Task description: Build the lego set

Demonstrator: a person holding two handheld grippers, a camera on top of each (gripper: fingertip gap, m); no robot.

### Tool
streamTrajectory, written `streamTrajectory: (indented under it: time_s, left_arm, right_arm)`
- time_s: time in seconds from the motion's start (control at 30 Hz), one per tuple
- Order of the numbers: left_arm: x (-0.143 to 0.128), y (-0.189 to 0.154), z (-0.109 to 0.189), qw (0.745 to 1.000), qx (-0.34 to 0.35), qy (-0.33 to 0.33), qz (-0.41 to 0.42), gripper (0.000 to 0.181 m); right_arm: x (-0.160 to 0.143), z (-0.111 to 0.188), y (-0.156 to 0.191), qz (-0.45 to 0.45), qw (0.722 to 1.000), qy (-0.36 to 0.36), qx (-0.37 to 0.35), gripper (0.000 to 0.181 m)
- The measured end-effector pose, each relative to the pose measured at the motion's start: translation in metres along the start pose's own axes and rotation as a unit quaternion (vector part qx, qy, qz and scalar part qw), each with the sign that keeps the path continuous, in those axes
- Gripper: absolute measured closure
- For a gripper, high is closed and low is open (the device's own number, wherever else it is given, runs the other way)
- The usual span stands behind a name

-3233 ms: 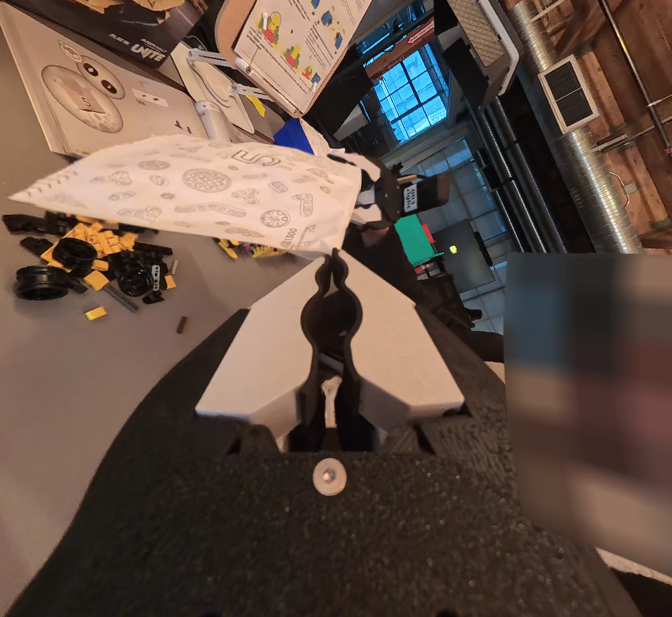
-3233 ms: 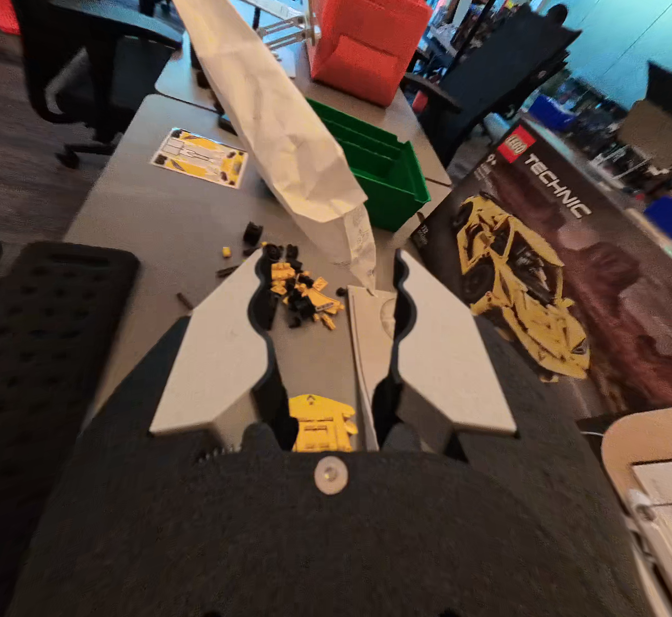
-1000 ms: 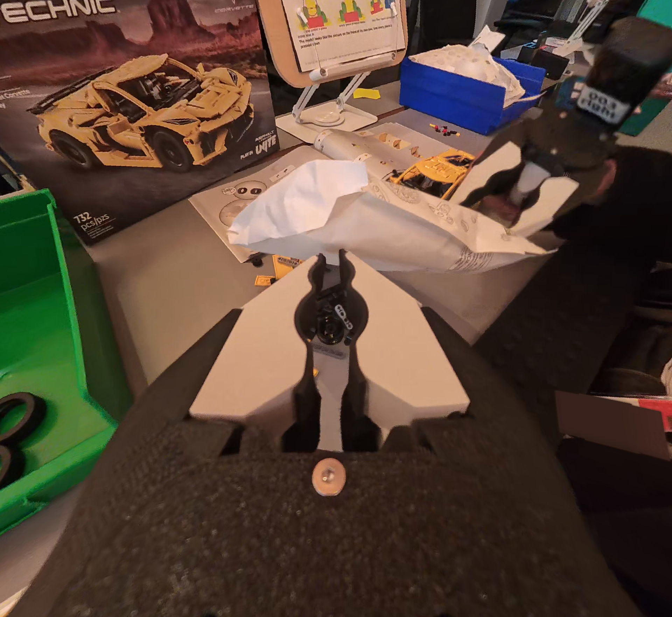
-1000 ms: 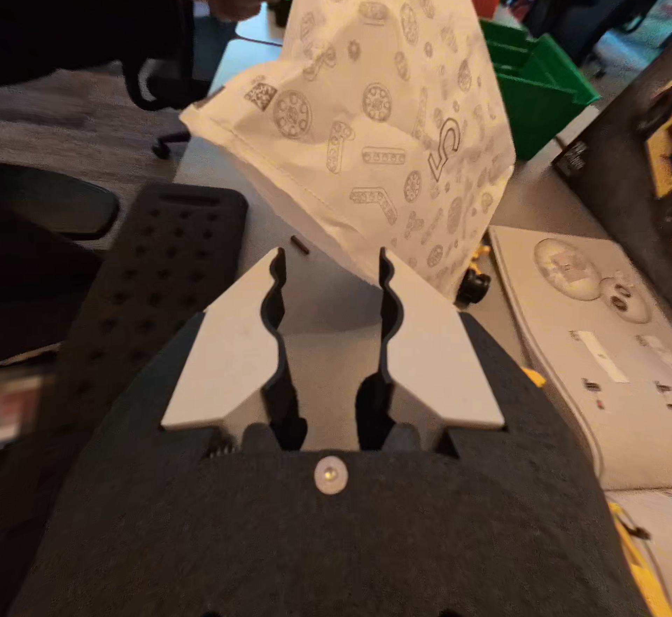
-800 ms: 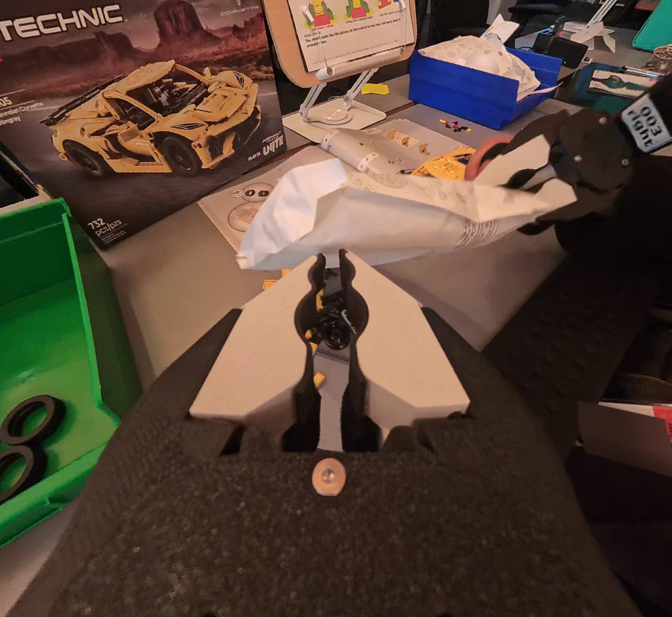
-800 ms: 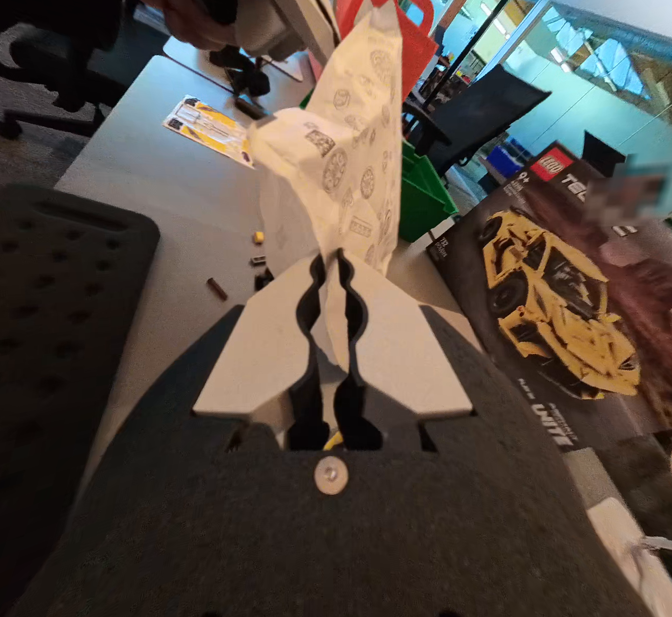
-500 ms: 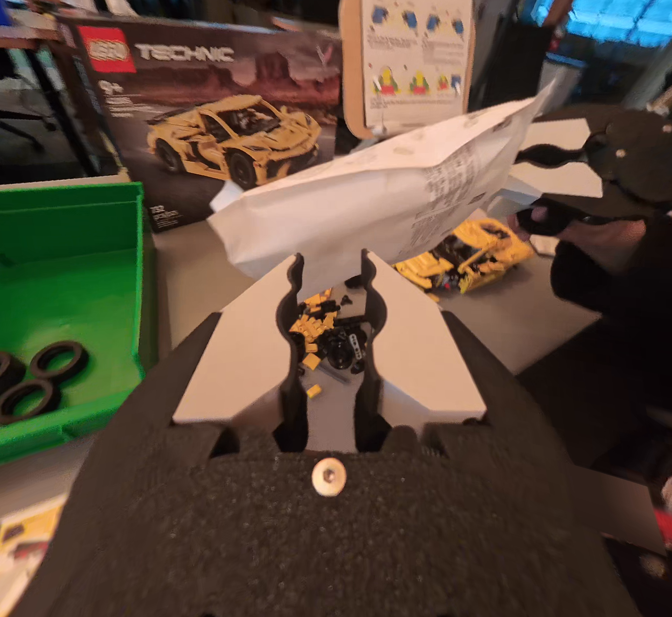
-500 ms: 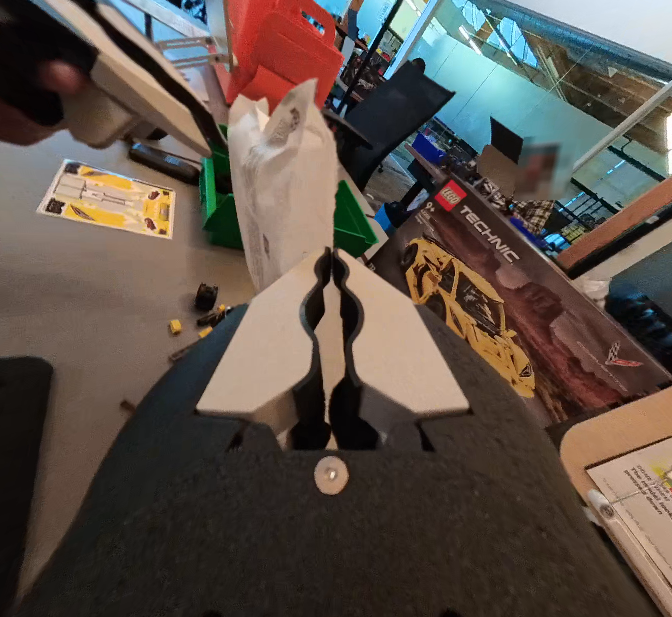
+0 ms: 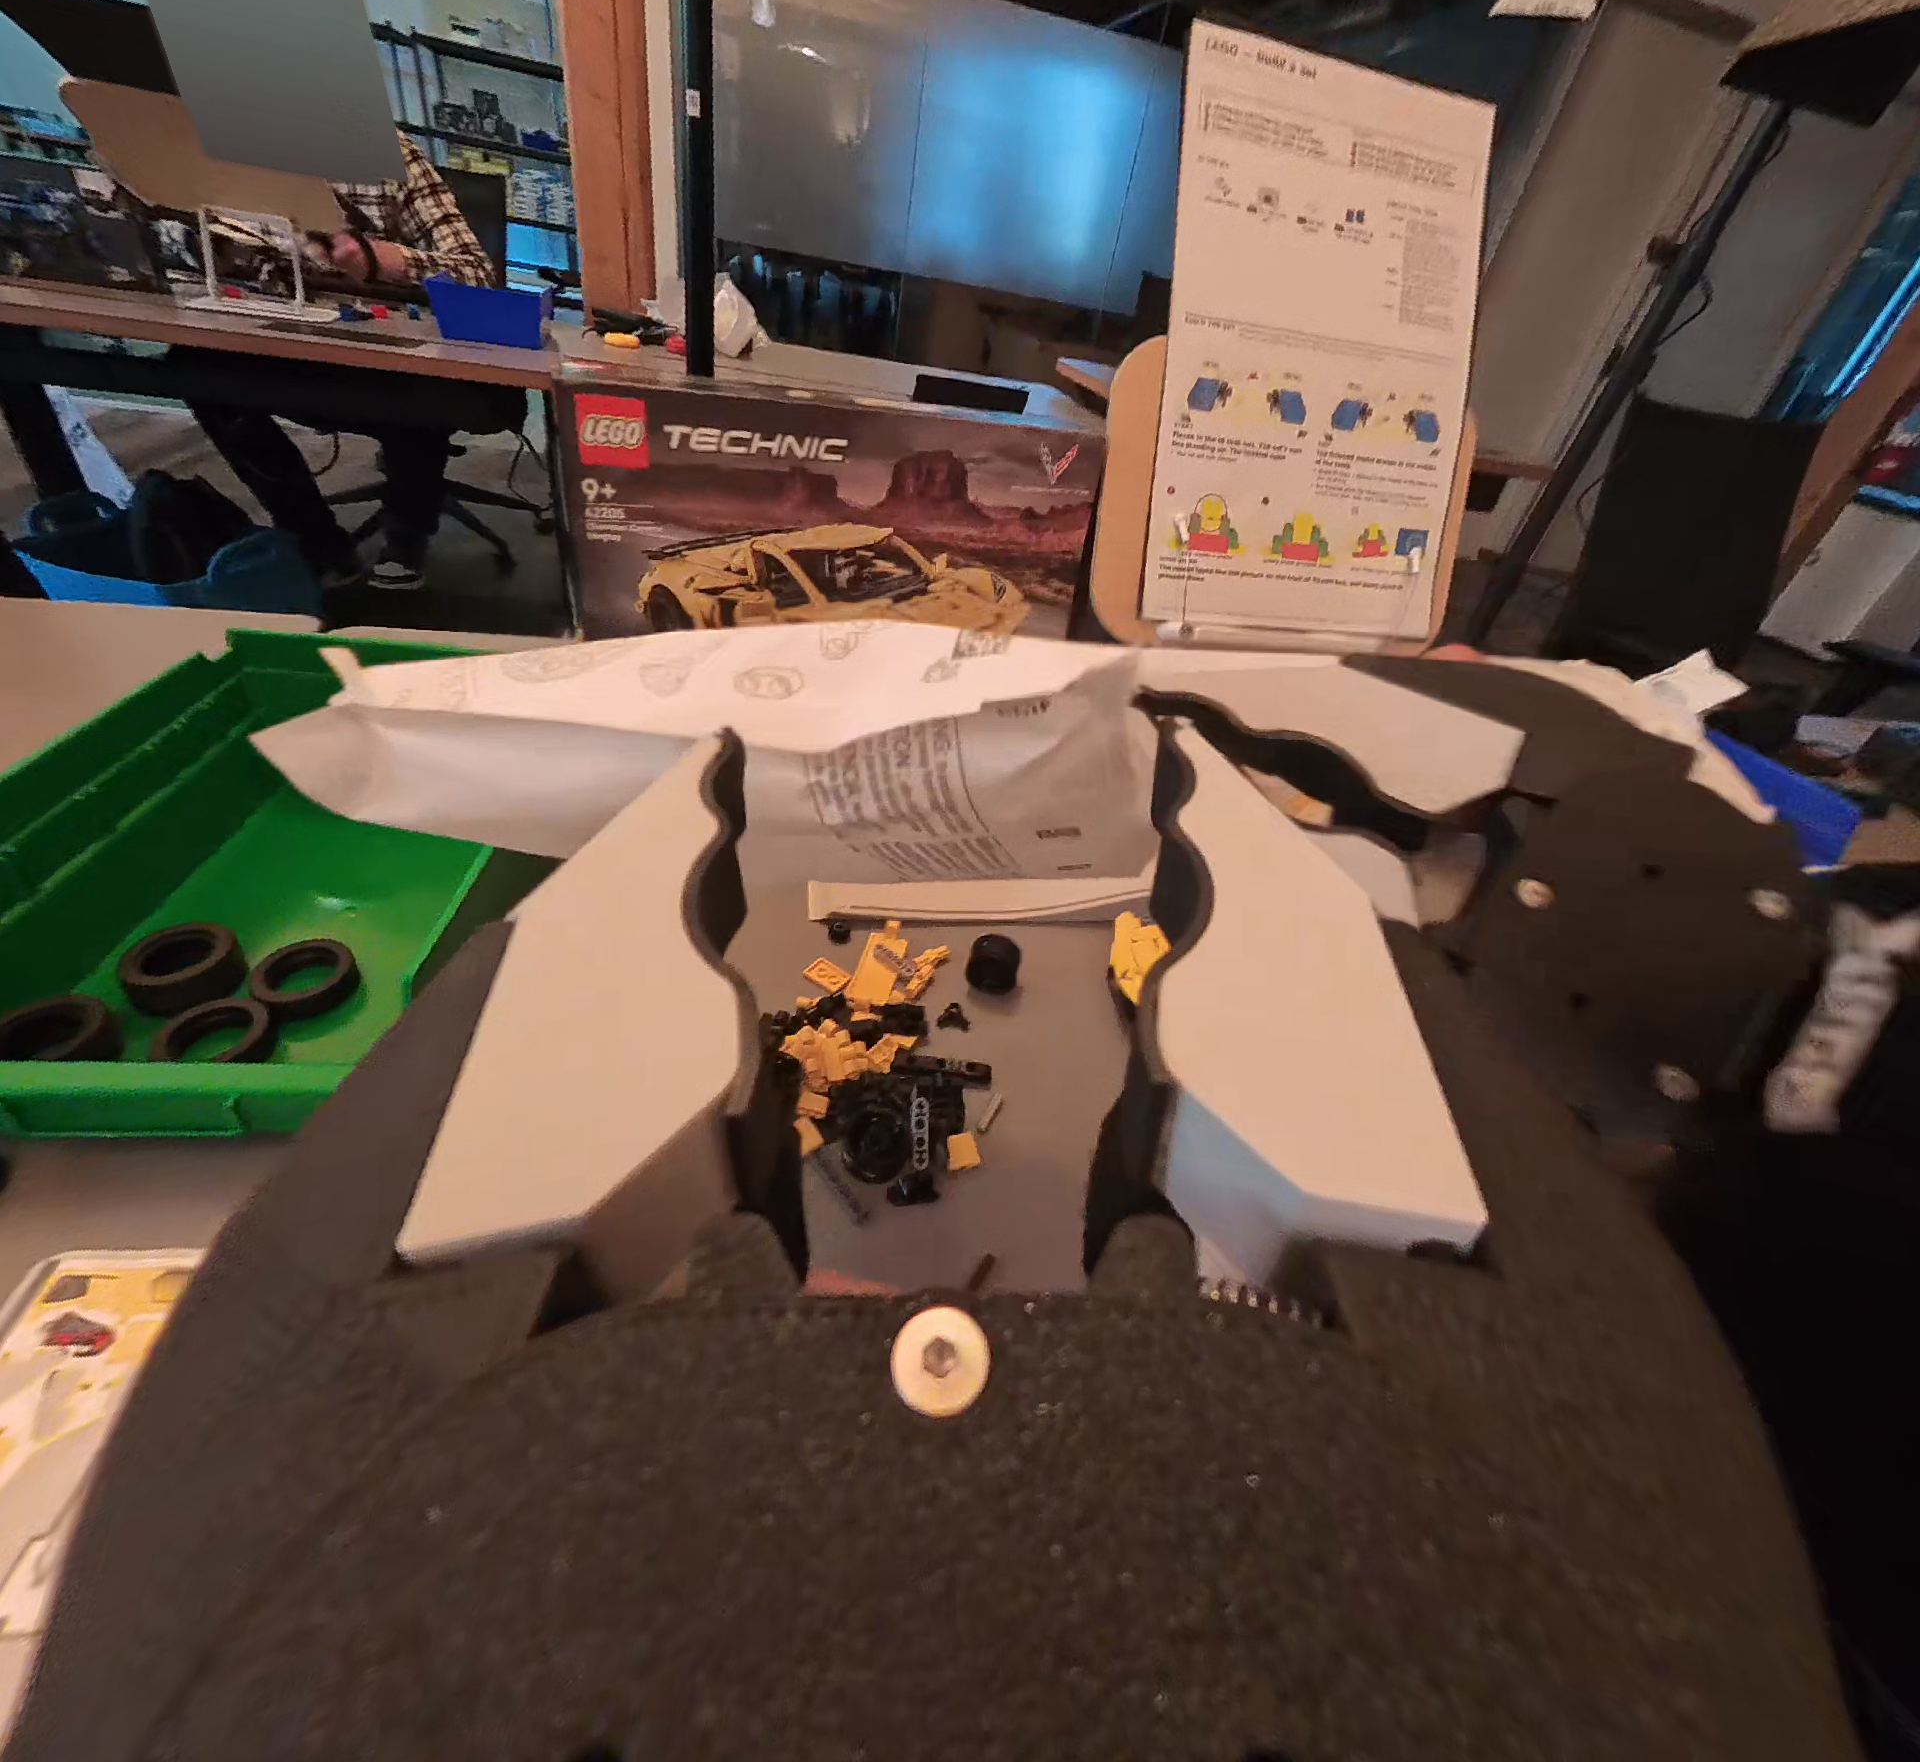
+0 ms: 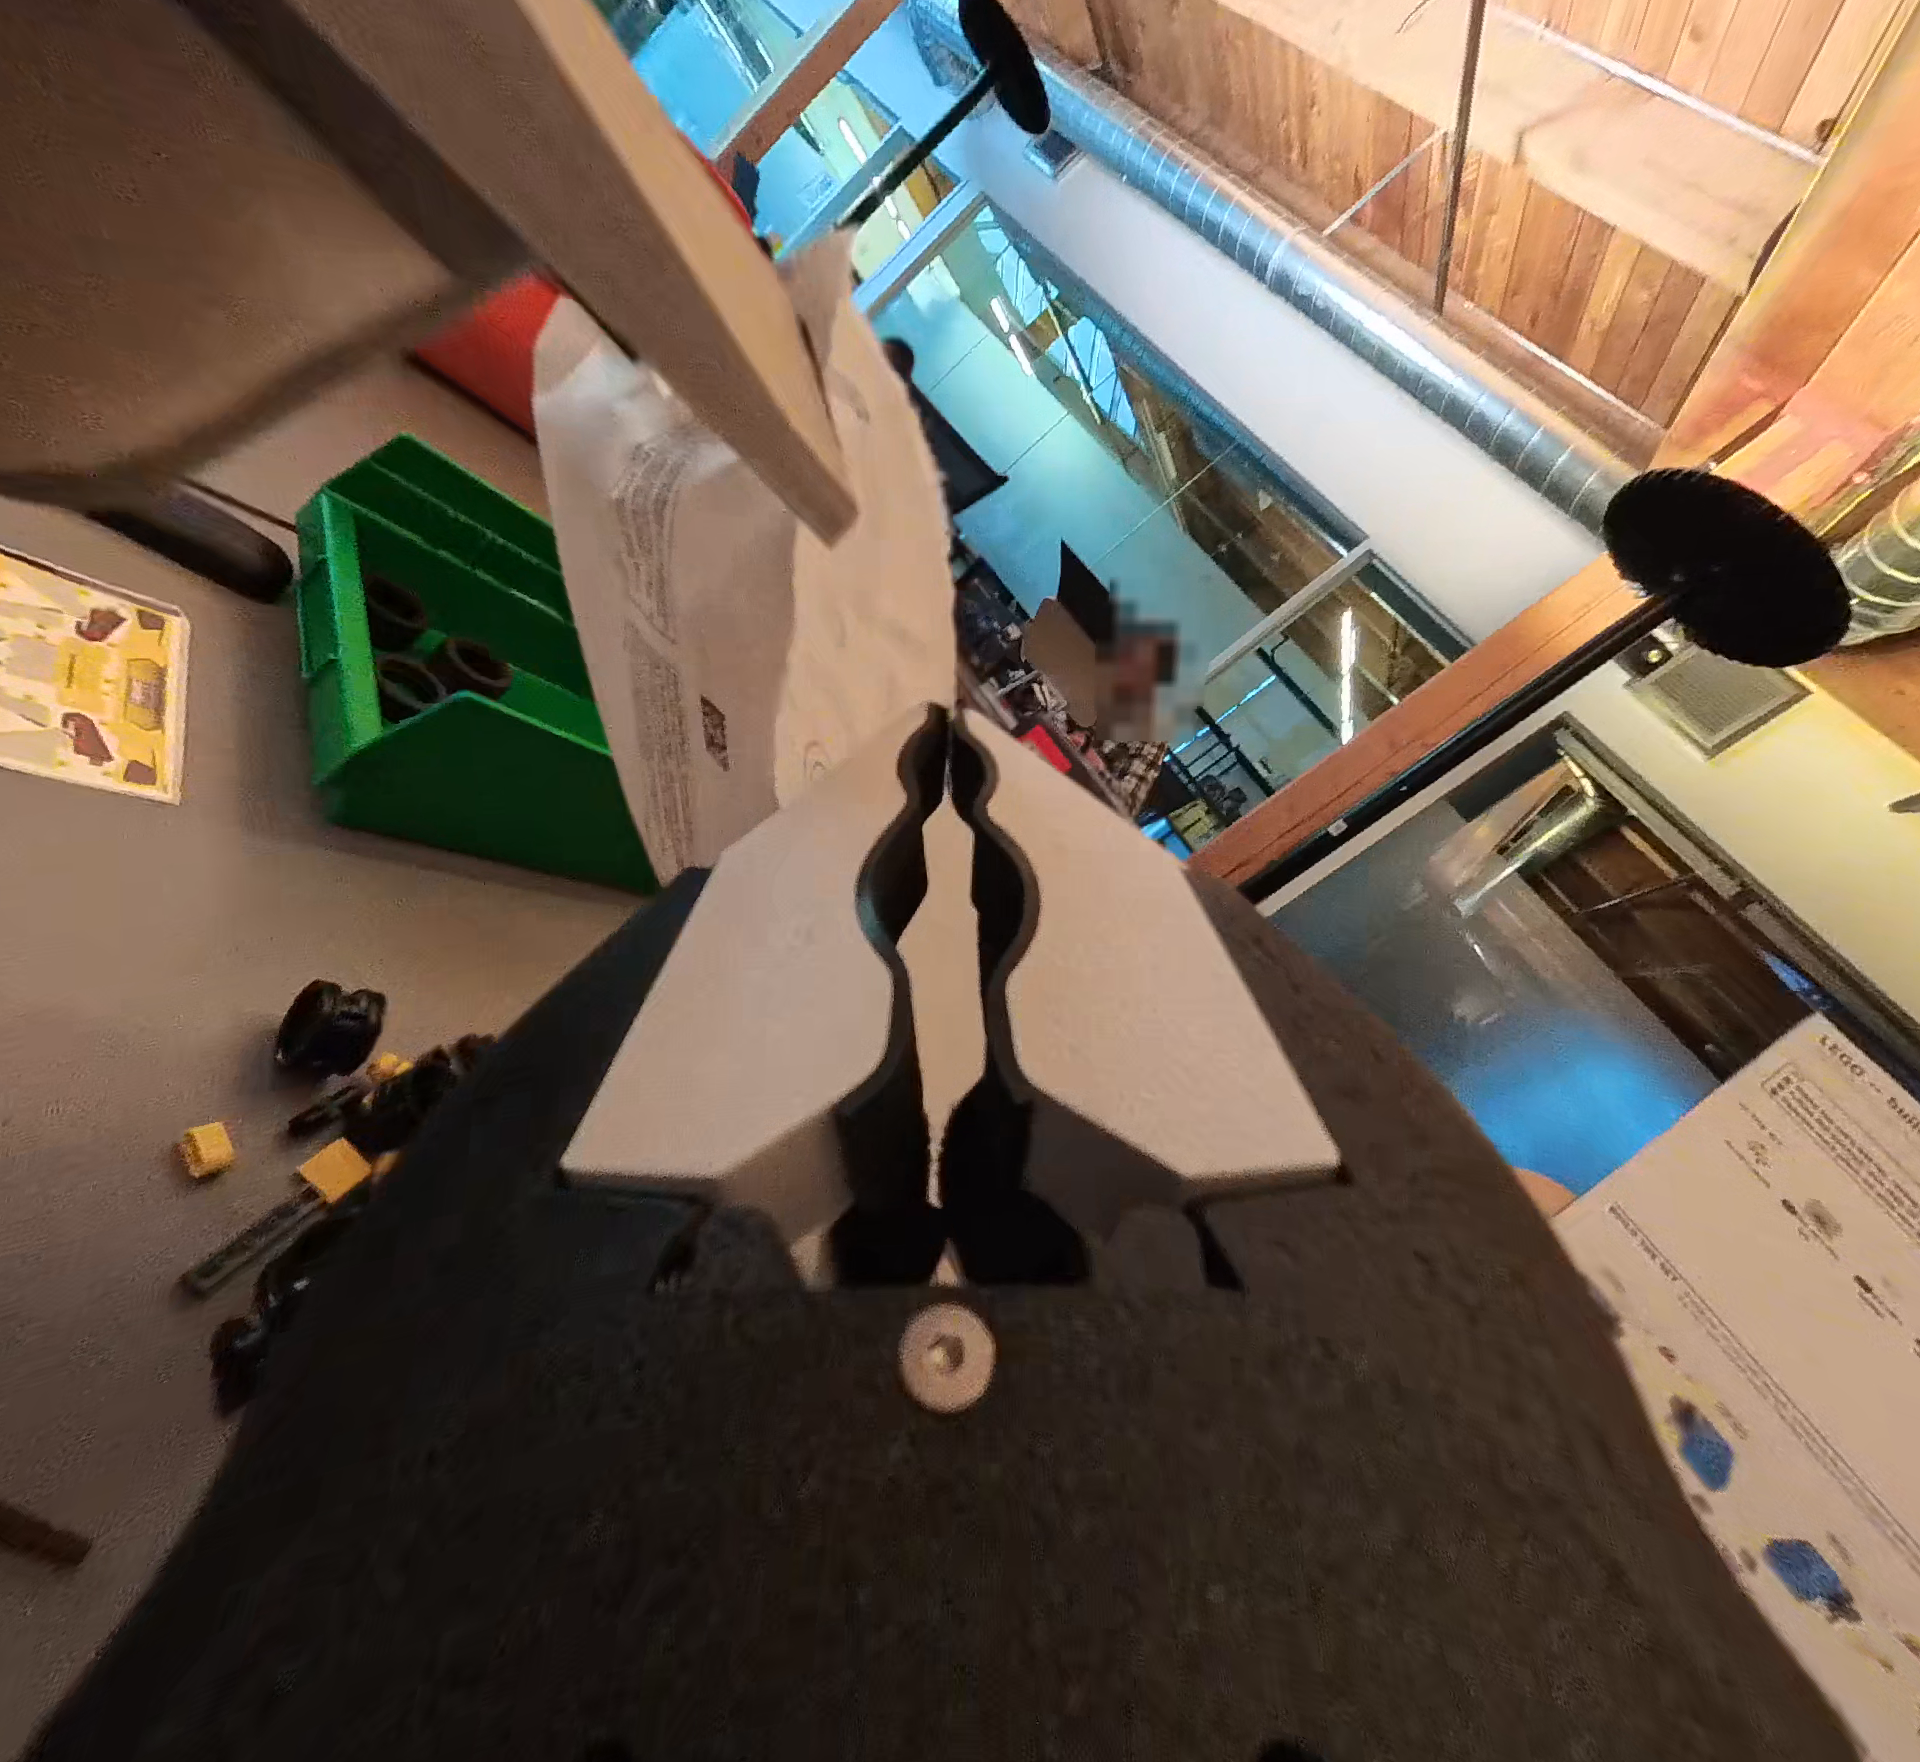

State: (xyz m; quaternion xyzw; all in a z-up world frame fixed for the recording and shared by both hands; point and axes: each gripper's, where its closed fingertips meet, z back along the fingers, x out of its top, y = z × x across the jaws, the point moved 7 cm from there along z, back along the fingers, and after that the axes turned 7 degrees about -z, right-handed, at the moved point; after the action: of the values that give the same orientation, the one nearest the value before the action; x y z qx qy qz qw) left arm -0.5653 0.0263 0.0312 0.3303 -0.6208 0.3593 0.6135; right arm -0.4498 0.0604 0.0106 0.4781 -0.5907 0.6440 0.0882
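Note:
My left gripper (image 9: pixel 940 756) is open and empty above a pile of loose yellow and black Lego pieces (image 9: pixel 873 1058) on the grey table. A white paper parts bag (image 9: pixel 665 746) hangs level just past its fingertips. My right gripper (image 9: pixel 1153 699) comes in from the right and pinches the bag's end. In the right wrist view my right gripper (image 10: pixel 948 725) is shut on the bag (image 10: pixel 717 632). A finger (image 10: pixel 582 154) of the left gripper crosses the upper left. Loose pieces (image 10: pixel 332 1141) lie at the lower left.
A green bin (image 9: pixel 312 891) with black tyres (image 9: pixel 208 995) stands at the left. The Lego box (image 9: pixel 831 517) and an instruction sheet on a stand (image 9: pixel 1320 362) are behind. A booklet (image 9: pixel 966 902), a yellow part-built piece (image 9: pixel 1138 954) and a sticker sheet (image 9: pixel 62 1349) lie on the table. Left tips to right tips: about 6 centimetres.
My right gripper has shut on the bag's end and tilted upward. My left gripper has opened wide and let the bag go. The bag now hangs from the right gripper alone.

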Motion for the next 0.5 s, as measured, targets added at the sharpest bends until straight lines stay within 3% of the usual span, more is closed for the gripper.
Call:
streamTrajectory:
  time_s: [0.17, 0.33, 0.5]
  left_arm:
    - [-0.012, 0.008, -0.013, 0.997, 0.051, 0.043, -0.024, 0.103]
    - [-0.017, 0.019, -0.026, 0.996, 0.073, 0.056, -0.007, 0.108]
    - [0.001, 0.019, -0.049, 0.995, 0.075, 0.055, -0.032, 0.12]
  right_arm:
    - [0.005, 0.008, -0.001, 0.033, 0.999, -0.021, -0.024, 0.181]
    - [-0.003, 0.003, -0.014, -0.024, 1.0, -0.006, -0.003, 0.181]
    - [-0.024, -0.01, -0.036, -0.149, 0.985, 0.041, 0.074, 0.181]
